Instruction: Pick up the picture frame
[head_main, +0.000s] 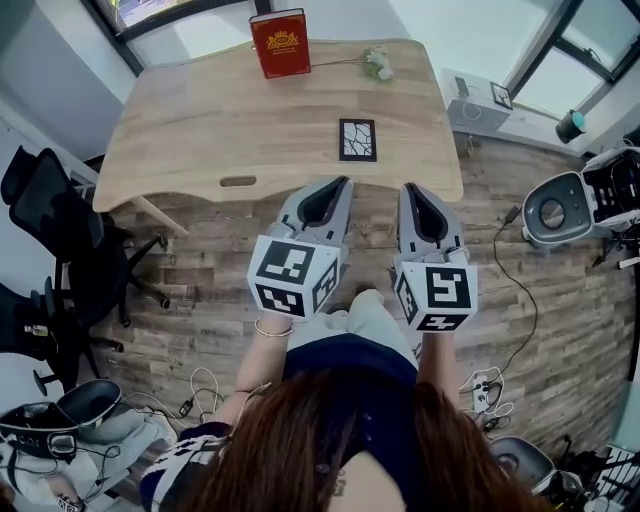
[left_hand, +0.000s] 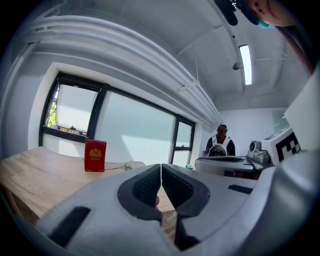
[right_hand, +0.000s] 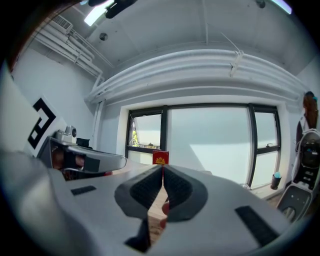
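Observation:
The picture frame (head_main: 357, 139), small, dark-edged and with a black-and-white pattern, lies flat on the wooden table (head_main: 200, 130), right of centre and near the front edge. My left gripper (head_main: 340, 183) and right gripper (head_main: 410, 188) hover side by side just short of that edge, both pointing at the table. The frame lies a little beyond and between their tips. In the left gripper view the left gripper (left_hand: 160, 166) has its pads pressed together with nothing between them. In the right gripper view the right gripper (right_hand: 162, 168) is likewise shut and empty. Neither gripper view shows the frame.
A red book (head_main: 281, 42) stands upright at the table's far edge, with a white flower sprig (head_main: 378, 64) to its right. A black office chair (head_main: 50, 230) stands left of the table. A white round machine (head_main: 553, 208) and cables (head_main: 520, 300) sit on the floor at right.

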